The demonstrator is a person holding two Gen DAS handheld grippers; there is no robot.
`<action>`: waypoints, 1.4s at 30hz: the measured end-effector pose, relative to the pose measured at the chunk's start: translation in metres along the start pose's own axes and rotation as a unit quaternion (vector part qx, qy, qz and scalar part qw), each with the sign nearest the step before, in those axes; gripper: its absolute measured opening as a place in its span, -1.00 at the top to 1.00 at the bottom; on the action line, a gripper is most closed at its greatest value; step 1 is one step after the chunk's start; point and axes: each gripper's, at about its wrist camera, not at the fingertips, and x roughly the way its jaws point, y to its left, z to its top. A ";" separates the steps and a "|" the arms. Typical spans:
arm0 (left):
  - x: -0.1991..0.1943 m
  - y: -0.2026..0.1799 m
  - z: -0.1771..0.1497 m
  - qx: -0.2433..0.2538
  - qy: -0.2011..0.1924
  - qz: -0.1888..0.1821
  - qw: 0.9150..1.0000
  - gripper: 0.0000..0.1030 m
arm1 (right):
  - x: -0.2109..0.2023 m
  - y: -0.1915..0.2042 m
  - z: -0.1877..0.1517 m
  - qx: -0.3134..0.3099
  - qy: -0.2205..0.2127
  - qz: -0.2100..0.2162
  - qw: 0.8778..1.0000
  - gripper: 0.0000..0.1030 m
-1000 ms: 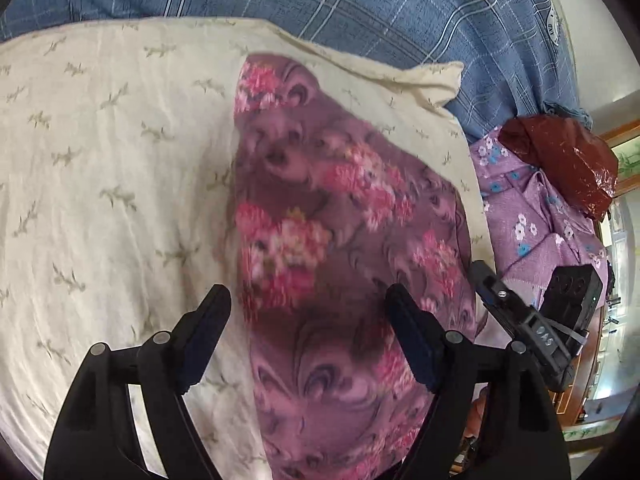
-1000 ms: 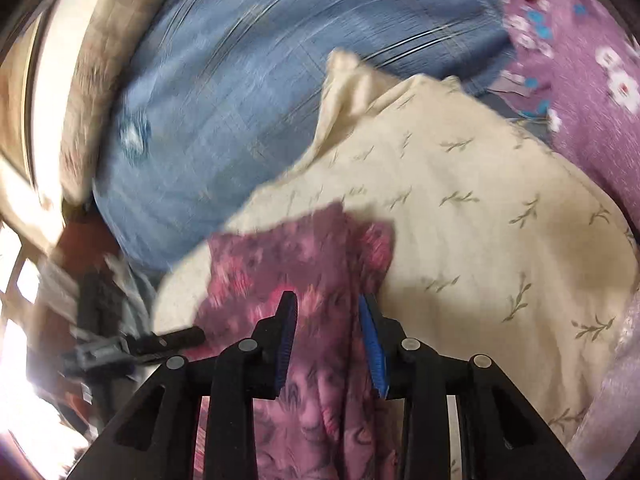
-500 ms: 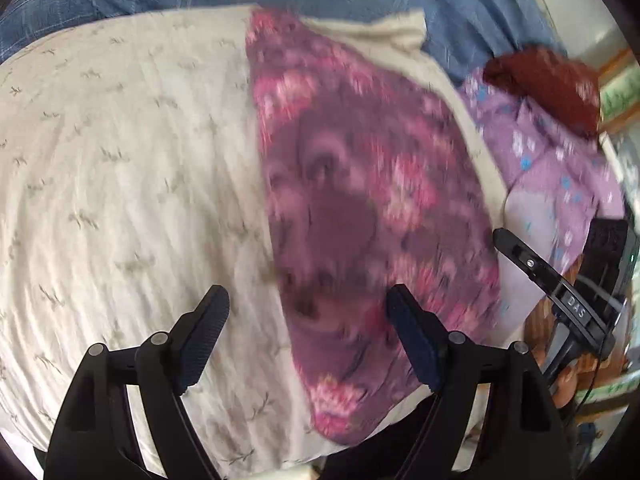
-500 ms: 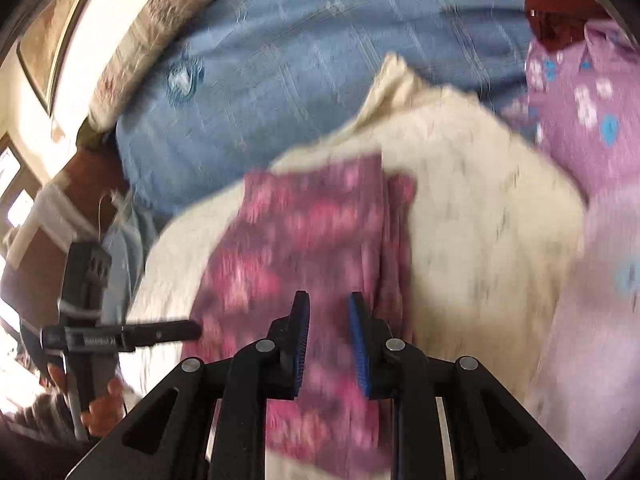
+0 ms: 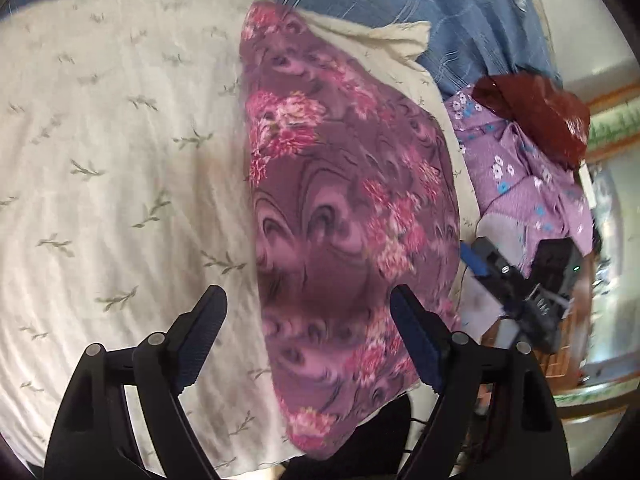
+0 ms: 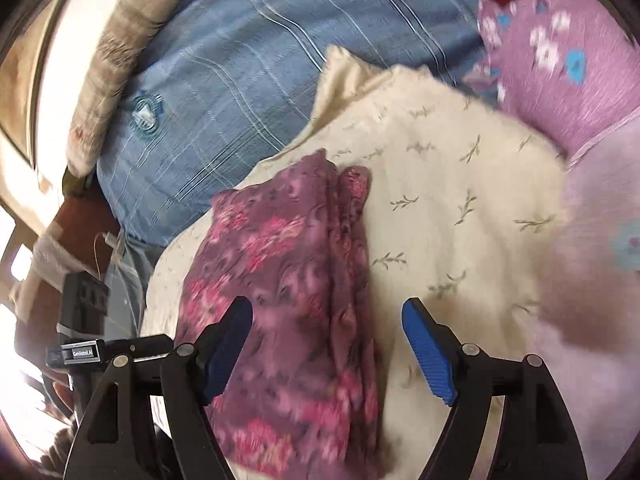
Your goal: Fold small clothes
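Both grippers are seen spread wide, nothing gripped. Folded floral garment [image 5: 344,216] is laid flat on cream sheet [image 5: 120,168], ahead of left gripper [image 5: 308,320]; beneath right gripper [image 6: 328,336], nearer its left finger.

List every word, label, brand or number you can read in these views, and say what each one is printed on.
"GenRobot.AI": white label on the left gripper's black body, seen in the right wrist view; small, so the reading is tentative.
Small white mark on the right gripper's body, left wrist view: too small to read.
Round emblem on the blue plaid sheet: blurred, no letters legible.
No text shows on the folded floral garment.
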 end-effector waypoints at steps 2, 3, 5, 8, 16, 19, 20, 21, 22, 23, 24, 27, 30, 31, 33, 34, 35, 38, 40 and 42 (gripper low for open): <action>0.014 0.007 0.008 -0.030 0.016 -0.026 0.999 -0.64 | 0.022 -0.010 -0.003 0.012 0.040 0.042 0.998 -0.38; 0.025 0.002 0.008 -0.039 0.022 -0.036 0.998 -0.64 | 0.035 -0.012 -0.005 0.019 0.069 0.093 0.993 -0.24; 0.032 -0.002 0.013 -0.038 0.014 -0.045 0.998 -0.69 | 0.035 -0.008 -0.009 -0.006 0.053 0.103 0.993 -0.24; 0.038 -0.010 0.025 -0.025 0.009 -0.056 0.998 -0.69 | 0.041 -0.018 -0.004 0.003 0.049 0.091 0.995 0.20; 0.019 0.003 0.006 -0.040 -0.006 -0.089 0.995 0.10 | 0.034 0.015 -0.007 -0.014 0.060 0.082 0.995 0.30; 0.007 0.010 -0.010 -0.031 -0.013 -0.080 0.996 0.16 | 0.025 0.028 -0.015 -0.008 0.062 0.092 0.994 0.34; 0.003 0.012 -0.012 -0.031 -0.016 -0.078 0.996 0.18 | 0.026 0.035 -0.018 -0.014 0.065 0.088 0.994 0.34; -0.005 0.018 -0.014 -0.035 -0.022 -0.075 0.996 0.21 | 0.027 0.046 -0.021 -0.022 0.069 0.081 0.994 0.34; -0.013 0.022 -0.014 -0.038 -0.028 -0.077 0.996 0.21 | 0.027 0.054 -0.024 -0.028 0.072 0.080 0.994 0.35; -0.021 0.025 -0.014 -0.040 -0.035 -0.078 0.996 0.21 | 0.029 0.069 -0.025 -0.037 0.076 0.087 0.993 0.35; -0.034 0.030 -0.014 -0.042 -0.047 -0.081 0.995 0.25 | 0.030 0.078 -0.024 -0.042 0.077 0.092 0.992 0.35; -0.085 0.043 -0.015 -0.035 -0.102 -0.076 0.991 0.24 | 0.035 0.122 -0.016 -0.069 0.067 0.123 0.988 0.35; -0.132 0.059 -0.009 -0.032 -0.151 -0.064 0.986 0.24 | 0.043 0.154 -0.008 -0.082 0.058 0.153 0.983 0.35; -0.147 0.066 -0.006 -0.028 -0.169 -0.051 0.984 0.21 | 0.051 0.169 -0.004 -0.090 0.055 0.164 0.981 0.35; -0.159 0.080 0.000 -0.024 -0.190 -0.012 0.982 0.07 | 0.069 0.189 -0.002 -0.110 0.053 0.163 0.979 0.33; -0.161 0.091 0.004 -0.028 -0.200 0.014 0.979 -0.07 | 0.078 0.193 -0.002 -0.115 0.055 0.157 0.979 0.30; -0.157 0.102 0.007 -0.036 -0.203 0.035 0.978 -0.16 | 0.095 0.196 -0.004 -0.114 0.064 0.142 0.981 0.29; -0.120 0.147 0.017 -0.070 -0.173 0.130 0.974 -0.26 | 0.157 0.189 -0.023 -0.131 0.107 0.009 0.986 0.28; -0.091 0.181 0.015 -0.103 -0.139 0.109 0.979 -0.44 | 0.181 0.177 -0.037 -0.145 0.115 -0.022 0.982 0.09; -0.097 0.182 0.005 -0.095 -0.188 0.082 0.974 -0.53 | 0.176 0.171 -0.039 -0.132 0.089 0.002 0.987 0.01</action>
